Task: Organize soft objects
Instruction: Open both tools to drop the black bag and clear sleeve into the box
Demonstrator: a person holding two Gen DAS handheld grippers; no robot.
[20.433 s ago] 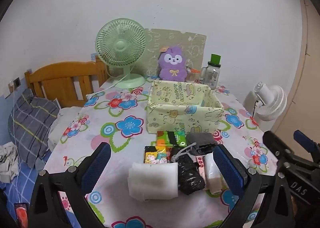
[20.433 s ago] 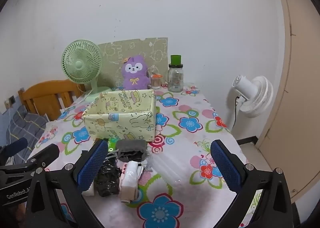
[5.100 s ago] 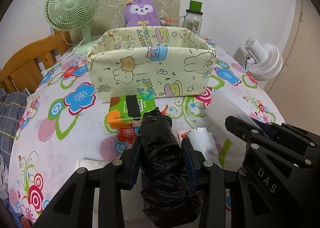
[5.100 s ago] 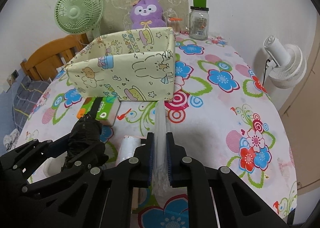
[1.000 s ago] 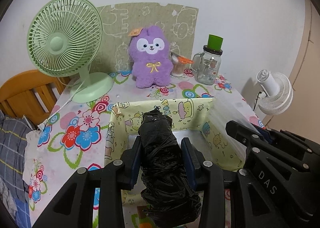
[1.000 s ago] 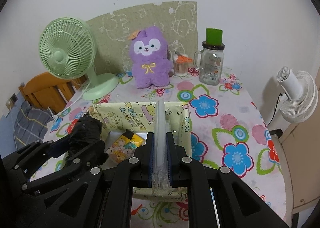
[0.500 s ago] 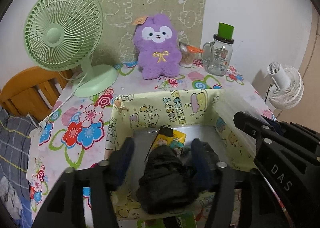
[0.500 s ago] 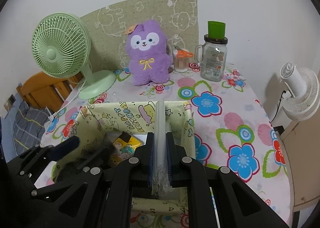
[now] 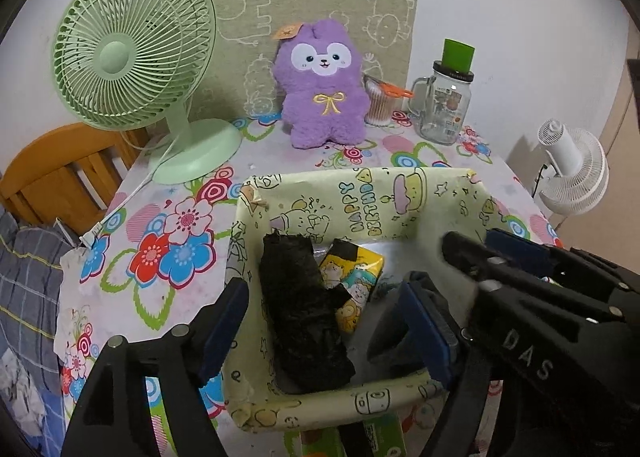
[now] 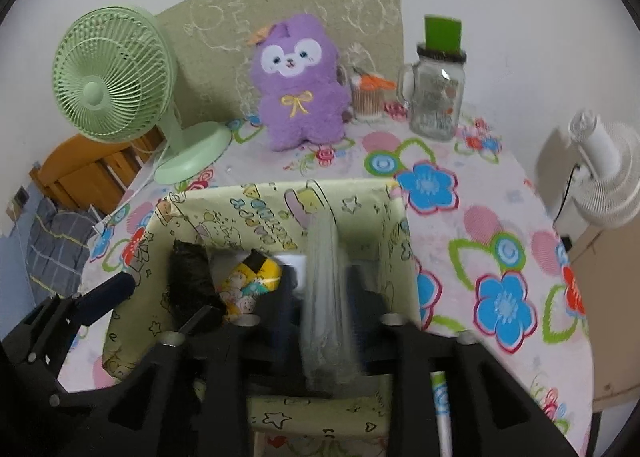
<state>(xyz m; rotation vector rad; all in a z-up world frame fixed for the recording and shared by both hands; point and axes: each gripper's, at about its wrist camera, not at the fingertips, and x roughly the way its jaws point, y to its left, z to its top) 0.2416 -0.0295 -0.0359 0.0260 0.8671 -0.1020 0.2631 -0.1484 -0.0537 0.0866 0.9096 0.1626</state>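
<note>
A yellow cartoon-print box (image 9: 360, 193) stands on the flowered table. A black plastic bundle (image 9: 304, 309) lies inside it beside a yellow tissue pack (image 9: 356, 277). My left gripper (image 9: 324, 325) is open above the box, with the black bundle lying free between its fingers. My right gripper (image 10: 324, 305) is open over the box's right side, and a clear plastic bag (image 10: 324, 297) stands loose between its blurred fingers. The box (image 10: 280, 209), the black bundle (image 10: 192, 277) and the tissue pack (image 10: 248, 285) also show in the right wrist view.
A green desk fan (image 9: 132, 53), a purple plush (image 9: 320, 85), a cup of swabs (image 9: 380, 105) and a glass jar (image 9: 444, 105) stand at the table's far side. A green tissue pack (image 9: 352, 441) lies below the box. A white fan (image 9: 572, 177) stands off to the right.
My left gripper opened wider and the black bundle now rests in the box. My right gripper opened and let go of the clear bag over the box.
</note>
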